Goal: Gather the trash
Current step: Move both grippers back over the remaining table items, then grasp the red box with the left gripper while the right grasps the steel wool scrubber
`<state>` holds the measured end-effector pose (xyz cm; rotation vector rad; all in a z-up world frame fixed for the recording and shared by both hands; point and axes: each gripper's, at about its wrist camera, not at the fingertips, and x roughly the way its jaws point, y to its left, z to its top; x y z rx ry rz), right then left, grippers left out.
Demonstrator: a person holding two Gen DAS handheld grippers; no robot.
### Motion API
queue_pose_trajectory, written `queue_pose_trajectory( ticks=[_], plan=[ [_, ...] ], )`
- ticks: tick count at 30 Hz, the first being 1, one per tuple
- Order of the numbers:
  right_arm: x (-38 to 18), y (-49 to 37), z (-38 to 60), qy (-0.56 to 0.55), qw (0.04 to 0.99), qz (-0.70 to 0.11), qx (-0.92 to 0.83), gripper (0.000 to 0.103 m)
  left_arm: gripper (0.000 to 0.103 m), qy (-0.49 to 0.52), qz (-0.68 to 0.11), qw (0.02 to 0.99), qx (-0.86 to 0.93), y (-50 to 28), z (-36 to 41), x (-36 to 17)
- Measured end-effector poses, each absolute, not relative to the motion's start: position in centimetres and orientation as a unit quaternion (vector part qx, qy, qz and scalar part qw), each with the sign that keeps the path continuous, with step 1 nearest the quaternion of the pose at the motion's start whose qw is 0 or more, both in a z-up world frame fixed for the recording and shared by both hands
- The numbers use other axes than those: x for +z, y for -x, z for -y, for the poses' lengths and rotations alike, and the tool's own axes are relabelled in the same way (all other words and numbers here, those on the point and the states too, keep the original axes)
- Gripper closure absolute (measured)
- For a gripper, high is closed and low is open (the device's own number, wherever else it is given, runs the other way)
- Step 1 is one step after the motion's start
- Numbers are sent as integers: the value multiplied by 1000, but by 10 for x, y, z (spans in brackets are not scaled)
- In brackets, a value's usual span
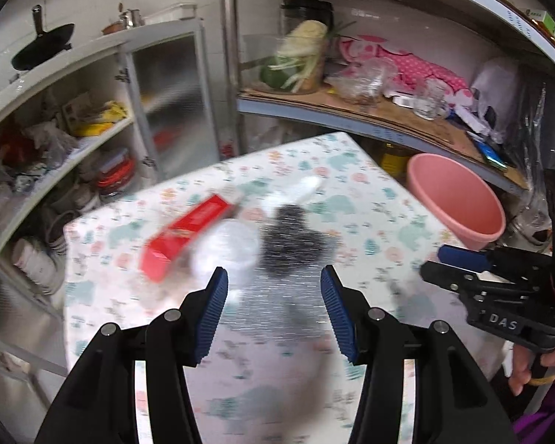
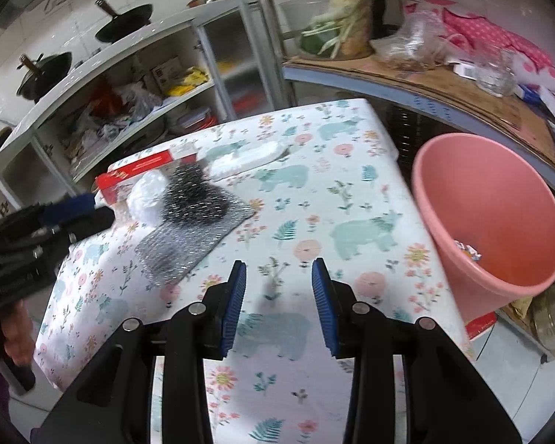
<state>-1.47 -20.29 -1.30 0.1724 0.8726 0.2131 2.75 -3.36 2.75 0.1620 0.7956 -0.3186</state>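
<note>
two grippers, both spread and holding nothing: your left gripper (image 1: 273, 281) hangs over the silver mesh sheet (image 2: 192, 236), your right gripper (image 2: 279, 275) over bare tablecloth (image 2: 351, 192). trash sits clustered at the table's far left: crumpled white wad (image 2: 148, 199), red box (image 2: 137, 174), white wrapper (image 2: 248, 157) beyond. pink bin (image 2: 492, 222) waits off the right edge, tilted toward you, likely for easy drops; scraps already inside. open cloth between the pile and the bin.

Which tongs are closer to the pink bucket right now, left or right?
Right. The right tongs hover open over the table's near edge, just beside the pink bucket. The left tongs sit farther away, open over the silver padded bag on the table's other side.
</note>
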Motion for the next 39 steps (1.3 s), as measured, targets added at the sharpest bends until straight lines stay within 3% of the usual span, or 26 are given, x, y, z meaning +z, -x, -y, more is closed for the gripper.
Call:
queue_pose_trajectory(
  ticks=[20, 24, 28, 39],
  plan=[
    [-12, -27, 159, -73, 883, -441, 142, 65, 51, -125, -397, 898, -145, -88, -25, 6],
    [-13, -36, 153, -76, 880, -444, 148, 65, 67, -133, -387, 900, -152, -89, -26, 2],
    [-12, -45, 145, -82, 876, -448, 158, 65, 73, -130, -368, 908, -151, -83, -29, 4],
    [-10, -69, 125, -85, 877, -445, 162, 65, 77, -72, -336, 929, -136, -55, -45, 29]
  ],
)
